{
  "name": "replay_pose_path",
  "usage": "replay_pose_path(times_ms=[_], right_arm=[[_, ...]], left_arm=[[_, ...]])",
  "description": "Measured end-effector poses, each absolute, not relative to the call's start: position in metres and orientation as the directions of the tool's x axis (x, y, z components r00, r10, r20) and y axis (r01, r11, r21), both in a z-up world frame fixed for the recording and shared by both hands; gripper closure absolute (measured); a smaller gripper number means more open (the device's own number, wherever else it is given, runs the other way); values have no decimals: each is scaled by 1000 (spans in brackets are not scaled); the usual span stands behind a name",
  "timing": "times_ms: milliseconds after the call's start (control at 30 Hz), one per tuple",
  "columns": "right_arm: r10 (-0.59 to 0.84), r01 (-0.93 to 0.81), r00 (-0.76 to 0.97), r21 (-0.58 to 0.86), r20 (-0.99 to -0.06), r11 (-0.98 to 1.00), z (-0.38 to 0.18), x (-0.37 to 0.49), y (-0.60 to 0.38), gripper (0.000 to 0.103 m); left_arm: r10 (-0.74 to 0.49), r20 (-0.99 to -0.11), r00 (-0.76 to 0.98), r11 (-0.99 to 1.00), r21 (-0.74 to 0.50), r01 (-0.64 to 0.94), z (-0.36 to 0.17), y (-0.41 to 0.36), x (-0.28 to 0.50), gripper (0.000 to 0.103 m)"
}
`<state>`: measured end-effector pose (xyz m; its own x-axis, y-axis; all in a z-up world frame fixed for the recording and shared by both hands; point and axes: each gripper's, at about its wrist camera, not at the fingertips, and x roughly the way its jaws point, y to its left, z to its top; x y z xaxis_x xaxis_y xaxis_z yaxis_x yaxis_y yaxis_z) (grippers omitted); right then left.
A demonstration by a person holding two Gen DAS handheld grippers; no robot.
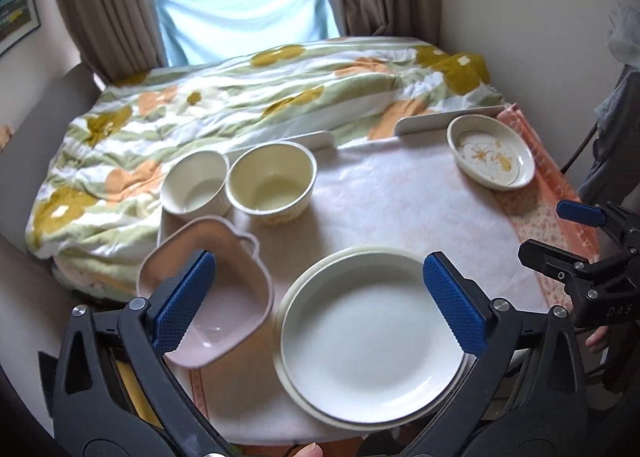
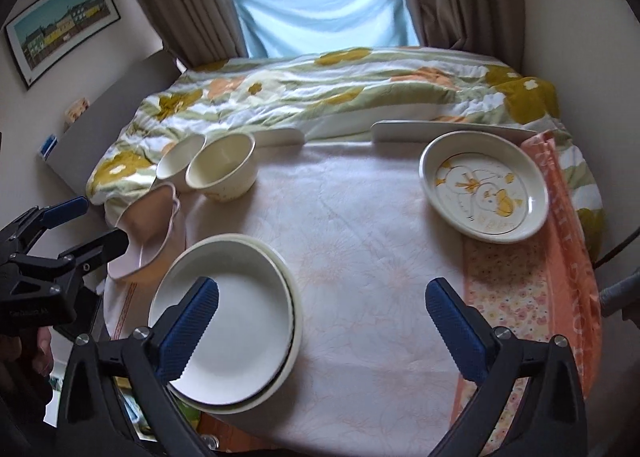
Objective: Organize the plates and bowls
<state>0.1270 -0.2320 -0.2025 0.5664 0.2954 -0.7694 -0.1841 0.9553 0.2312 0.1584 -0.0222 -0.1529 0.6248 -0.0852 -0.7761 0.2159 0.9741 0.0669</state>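
While both grippers are gaping empty, the left gripper [image 1: 316, 301] is framing the white plate [image 1: 368, 337]; only the right gripper [image 2: 322, 323] is showing the duck dish [image 2: 484, 193] beyond its jaws.

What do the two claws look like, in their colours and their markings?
Both are alike. The left claw and the right claw have black plastic arms with silver pivot bolts, and fingers faced with blue ridged pads. The right claw's body, seen from the left camera, bears pale letters.
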Motion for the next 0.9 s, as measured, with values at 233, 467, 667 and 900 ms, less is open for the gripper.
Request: replay_pose_path(times_ms=[233,467,667,900], right_arm=[[142,26,645,208,-751,978,-167,112,-309,0],[118,202,688,345,-716,917,-156,134,-388,0],[234,315,646,534,-726,784,-230,181,-429,15],[256,337,581,515,-773,788,-290,220,-433,49]], left_arm=[[-402,-755,518,883,-169,439,-123,-85,232,0],[-542,-761,356,784,-306,539,-139,-169,299,1],[-525,-823,216,783,-367,503,-218,-215,350,22],[-465,-873,150,807,-347,478,-280,-242,386,42]])
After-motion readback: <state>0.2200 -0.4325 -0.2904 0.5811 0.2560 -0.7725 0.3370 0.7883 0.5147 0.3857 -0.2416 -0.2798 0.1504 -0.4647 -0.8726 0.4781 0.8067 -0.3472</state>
